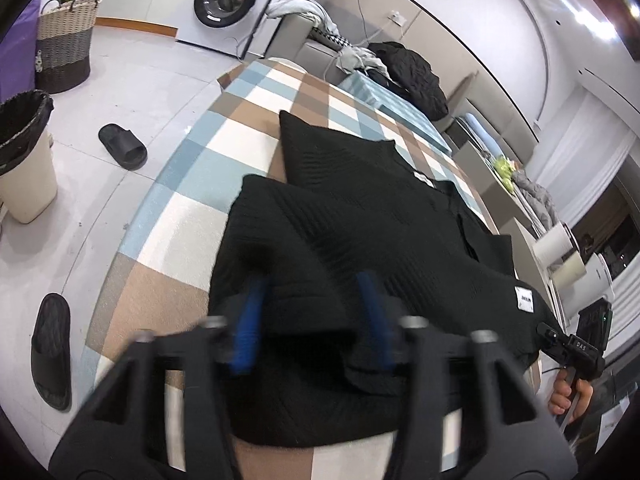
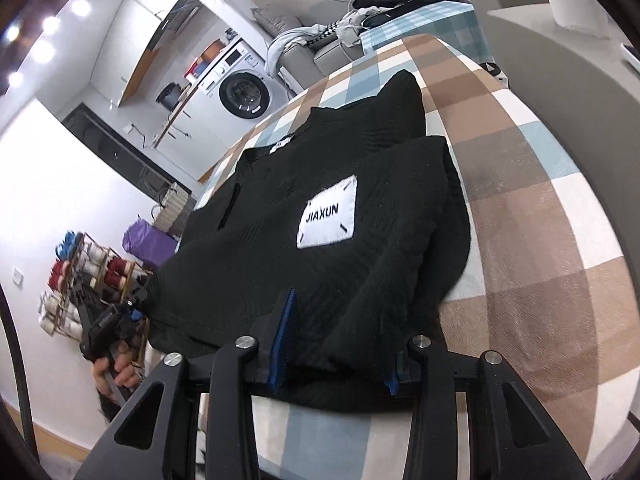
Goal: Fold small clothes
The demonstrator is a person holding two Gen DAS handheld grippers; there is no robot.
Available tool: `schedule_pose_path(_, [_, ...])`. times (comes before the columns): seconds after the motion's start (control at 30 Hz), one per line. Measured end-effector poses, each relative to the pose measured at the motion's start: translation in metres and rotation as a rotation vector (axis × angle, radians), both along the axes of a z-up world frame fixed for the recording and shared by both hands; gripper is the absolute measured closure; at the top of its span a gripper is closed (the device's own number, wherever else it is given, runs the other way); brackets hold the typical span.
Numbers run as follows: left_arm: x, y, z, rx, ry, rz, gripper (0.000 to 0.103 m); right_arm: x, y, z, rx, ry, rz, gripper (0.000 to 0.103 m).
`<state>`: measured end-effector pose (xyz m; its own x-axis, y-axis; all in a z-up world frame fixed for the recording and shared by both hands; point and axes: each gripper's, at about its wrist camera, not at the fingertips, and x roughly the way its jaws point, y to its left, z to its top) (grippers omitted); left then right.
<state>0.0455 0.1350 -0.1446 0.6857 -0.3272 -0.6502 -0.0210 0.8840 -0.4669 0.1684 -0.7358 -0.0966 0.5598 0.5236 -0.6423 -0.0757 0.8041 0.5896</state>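
A black ribbed knit top (image 1: pixel 380 216) with a white "JIAXUN" patch (image 2: pixel 327 212) lies flat on the checked brown, blue and white cloth (image 1: pixel 188 216) over the table. Its sleeves are folded in over the body. My left gripper (image 1: pixel 312 280) sits at the near hem, blue pads (image 1: pixel 248 320) either side of a bunched fold, shut on the fabric. My right gripper (image 2: pixel 344 320) grips the hem at the other corner, and the fabric hides its right pad. Each wrist view shows the other gripper at the hem's end: the right gripper (image 1: pixel 548 332) and the left gripper (image 2: pixel 134 306), each held in a hand.
On the floor to the left are a lined bin (image 1: pixel 24 160), two black slippers (image 1: pixel 122 146), a woven basket (image 1: pixel 64 48) and a washing machine (image 1: pixel 228 0). A sofa with piled clothes (image 1: pixel 408 72) stands past the table's far end. A yarn rack (image 2: pixel 92 276) stands by the wall.
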Motion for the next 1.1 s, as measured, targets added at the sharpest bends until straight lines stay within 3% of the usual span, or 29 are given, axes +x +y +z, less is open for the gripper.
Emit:
schedule_pose_path(0.03, [0.001,0.001,0.001,0.007,-0.005,0.005,0.090,0.001,0.002,0.001,-0.017,-0.007,-0.002,0.087])
schedule_pose_path(0.13, [0.002,0.002,0.005,0.014,-0.034,0.018,0.093,0.003,0.004,0.007,-0.037,-0.038,-0.007,0.097])
schedule_pose_path(0.37, [0.024,0.003,0.036,0.018,-0.115,0.017,0.093,0.024,-0.009,0.040,0.065,-0.118,-0.032,0.098])
schedule_pose_path(0.53, [0.066,0.009,0.066,0.009,-0.172,0.029,0.093,0.072,-0.014,0.060,0.080,-0.123,-0.080,0.098])
schedule_pose_path(0.63, [0.105,0.011,0.074,-0.009,-0.161,0.025,0.093,0.112,-0.020,0.060,0.096,-0.095,-0.124,0.098])
schedule_pose_path(0.67, [0.120,0.009,0.074,-0.005,-0.151,0.016,0.093,0.127,-0.023,0.057,0.096,-0.078,-0.139,0.096])
schedule_pose_path(0.7, [0.133,0.007,0.072,0.004,-0.135,0.014,0.093,0.144,-0.025,0.053,0.086,-0.058,-0.145,0.087])
schedule_pose_path(0.73, [0.146,0.007,0.071,0.009,-0.112,0.008,0.092,0.159,-0.025,0.048,0.073,-0.040,-0.139,0.069])
schedule_pose_path(0.8, [0.170,0.007,0.062,0.008,-0.043,0.002,0.081,0.181,-0.031,0.036,0.066,0.004,-0.152,0.048])
schedule_pose_path(0.87, [0.185,0.012,0.053,0.040,0.022,0.040,0.065,0.189,-0.037,0.029,0.058,0.039,-0.162,0.048])
schedule_pose_path(0.97, [0.186,0.025,0.044,0.058,0.013,0.098,0.038,0.182,-0.041,0.029,0.028,0.011,-0.130,0.046])
schedule_pose_path(1.1, [0.183,0.034,0.034,0.086,0.026,0.091,0.038,0.172,-0.032,0.029,-0.171,-0.021,-0.100,0.043])
